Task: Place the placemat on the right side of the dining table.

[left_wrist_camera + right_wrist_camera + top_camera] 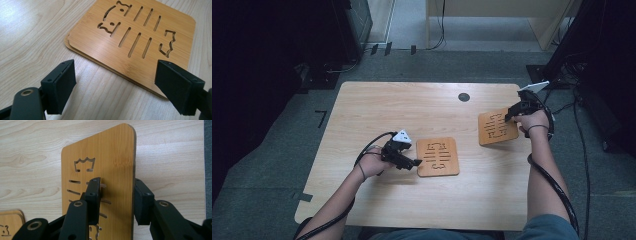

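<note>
A bamboo trivet with cut-out slots lies tilted near the table's right edge, its right side raised. My right gripper straddles that raised edge. In the right gripper view the trivet runs between the jaws of my right gripper: one pad hovers over its face, the other sits just past its edge, and the gap is wider than the board is thick. A stack of two matching trivets lies flat at the table's middle. My left gripper rests open at its left side, with its jaws wide before the stack's near edge.
The light wooden table has a round dark hole near its far edge. Grey floor surrounds it, with dark equipment and cables at the far left and right. The stack's corner shows low in the right gripper view.
</note>
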The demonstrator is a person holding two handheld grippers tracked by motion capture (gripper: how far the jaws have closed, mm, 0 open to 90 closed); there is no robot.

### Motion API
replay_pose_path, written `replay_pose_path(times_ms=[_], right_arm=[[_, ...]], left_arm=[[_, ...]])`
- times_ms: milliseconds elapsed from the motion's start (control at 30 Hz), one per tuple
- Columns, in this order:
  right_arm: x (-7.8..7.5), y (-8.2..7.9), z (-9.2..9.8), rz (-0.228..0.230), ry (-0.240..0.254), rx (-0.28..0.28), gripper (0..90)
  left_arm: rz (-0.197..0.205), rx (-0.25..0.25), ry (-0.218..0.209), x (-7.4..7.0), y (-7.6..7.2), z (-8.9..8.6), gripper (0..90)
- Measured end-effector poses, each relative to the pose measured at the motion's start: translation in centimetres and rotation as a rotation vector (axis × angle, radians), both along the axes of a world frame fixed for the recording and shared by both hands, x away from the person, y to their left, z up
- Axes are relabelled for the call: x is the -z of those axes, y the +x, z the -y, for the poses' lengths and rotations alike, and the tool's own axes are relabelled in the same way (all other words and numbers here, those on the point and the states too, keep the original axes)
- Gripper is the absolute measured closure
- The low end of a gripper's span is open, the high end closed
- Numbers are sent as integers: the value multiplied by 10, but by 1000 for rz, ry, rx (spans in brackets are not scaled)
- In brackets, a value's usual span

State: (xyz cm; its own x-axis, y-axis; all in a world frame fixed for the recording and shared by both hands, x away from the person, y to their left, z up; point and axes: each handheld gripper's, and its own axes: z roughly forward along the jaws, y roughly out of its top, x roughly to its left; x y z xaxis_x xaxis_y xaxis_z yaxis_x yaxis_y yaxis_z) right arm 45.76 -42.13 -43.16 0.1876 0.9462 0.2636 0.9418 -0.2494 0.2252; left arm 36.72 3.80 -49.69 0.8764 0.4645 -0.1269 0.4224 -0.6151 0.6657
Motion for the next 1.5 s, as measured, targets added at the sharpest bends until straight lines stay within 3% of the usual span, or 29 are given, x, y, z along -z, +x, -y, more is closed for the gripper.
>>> replay_pose_path(times_ms=[300,1500], right_arm=[[5,-1,0,6,-1,-3,611],[35,-8,15,42,119,4,584]], left_arm=[[0,-3,2,1,0,0,163],[6,5,6,1,0,1,164]])
